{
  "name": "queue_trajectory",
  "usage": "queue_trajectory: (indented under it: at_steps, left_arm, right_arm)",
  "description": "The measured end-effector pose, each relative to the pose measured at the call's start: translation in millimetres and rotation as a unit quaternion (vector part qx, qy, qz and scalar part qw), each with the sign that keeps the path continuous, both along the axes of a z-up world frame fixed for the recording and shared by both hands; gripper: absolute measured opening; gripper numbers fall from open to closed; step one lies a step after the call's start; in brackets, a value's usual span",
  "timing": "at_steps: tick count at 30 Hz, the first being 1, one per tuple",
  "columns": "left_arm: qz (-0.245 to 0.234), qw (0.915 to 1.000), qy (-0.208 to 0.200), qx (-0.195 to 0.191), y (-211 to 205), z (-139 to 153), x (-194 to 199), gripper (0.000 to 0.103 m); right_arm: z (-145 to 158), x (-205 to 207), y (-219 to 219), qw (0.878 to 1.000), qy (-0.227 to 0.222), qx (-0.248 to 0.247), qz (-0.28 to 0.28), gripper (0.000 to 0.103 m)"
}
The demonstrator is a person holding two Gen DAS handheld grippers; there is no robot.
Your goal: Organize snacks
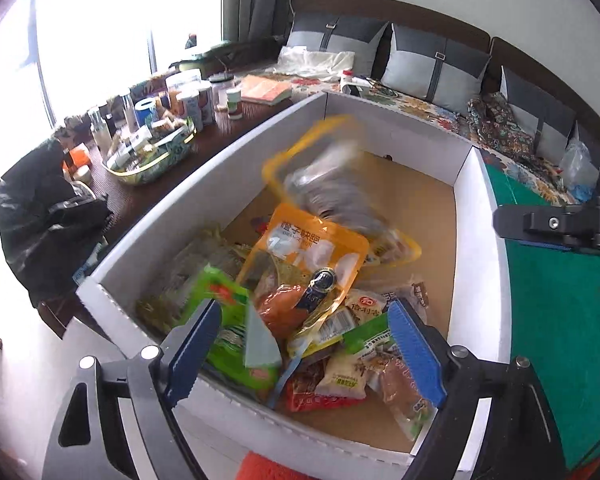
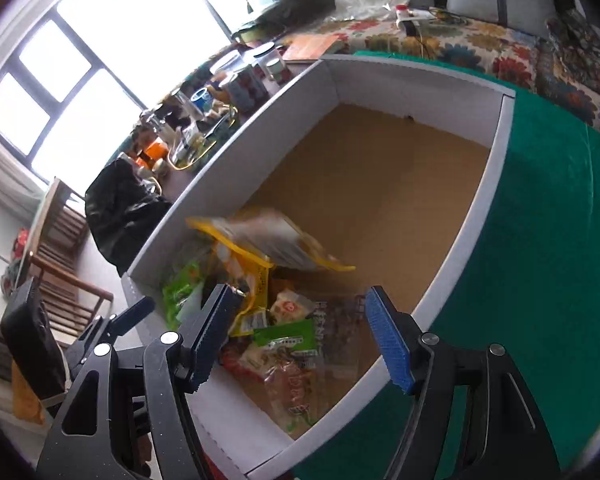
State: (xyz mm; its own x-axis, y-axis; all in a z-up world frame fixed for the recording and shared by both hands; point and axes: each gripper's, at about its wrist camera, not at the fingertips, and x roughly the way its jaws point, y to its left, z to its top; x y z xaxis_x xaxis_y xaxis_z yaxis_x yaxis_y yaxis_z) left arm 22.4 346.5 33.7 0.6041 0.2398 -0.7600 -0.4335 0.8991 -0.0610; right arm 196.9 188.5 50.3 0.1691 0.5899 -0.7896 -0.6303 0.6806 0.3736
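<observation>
A white cardboard box (image 1: 220, 184) (image 2: 496, 184) with a brown floor holds a pile of snack packets (image 2: 288, 336) at its near end. An orange pouch (image 1: 308, 248) and a green packet (image 1: 228, 300) lie on top of the pile. A yellow-edged bag (image 1: 324, 176) (image 2: 272, 240) shows blurred just above the pile, free of both grippers. My left gripper (image 1: 306, 308) hangs open over the near packets with nothing between its blue pads. My right gripper (image 2: 300, 292) is open too, above the same end of the box, and holds nothing.
The box stands on a green cloth (image 1: 548, 300) (image 2: 540, 240). To the left are a dark table crowded with jars and bottles (image 1: 180, 100) and a black bag (image 1: 48, 208). A sofa with grey cushions (image 1: 432, 64) runs behind. A wooden chair (image 2: 60, 272) stands at far left.
</observation>
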Motion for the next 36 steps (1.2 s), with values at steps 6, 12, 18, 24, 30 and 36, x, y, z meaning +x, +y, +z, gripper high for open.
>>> queue_trajectory:
  at_steps: [6,12,18,24,30,36]
  left_arm:
    - [0.013,0.9971,-0.037,0.065,-28,38,-18,0.102]
    - [0.062,0.9938,-0.083,0.041,-30,66,-34,0.103]
    - [0.058,0.9975,-0.036,-0.018,-30,64,-32,0.103]
    - [0.102,0.9939,-0.011,0.042,-31,67,-38,0.103]
    - [0.118,0.9906,0.003,0.068,-26,69,-45,0.103]
    - [0.119,0.9898,0.005,0.078,-24,71,-46,0.103]
  right_arm:
    - [39,5,-16,0.997,-0.077,0.017,-0.003,0.073]
    - [60,-18,-34,0.990,-0.143,0.001,-0.008,0.077]
    - [61,-34,-44,0.990,-0.134,-0.014,-0.036,0.078]
    - [68,-41,-36,0.989,-0.145,-0.027,-0.033,0.078]
    - [68,-47,-23,0.987,-0.152,-0.039,-0.018,0.078]
    - [60,-52,-14,0.987,-0.153,-0.047,-0.005,0.078]
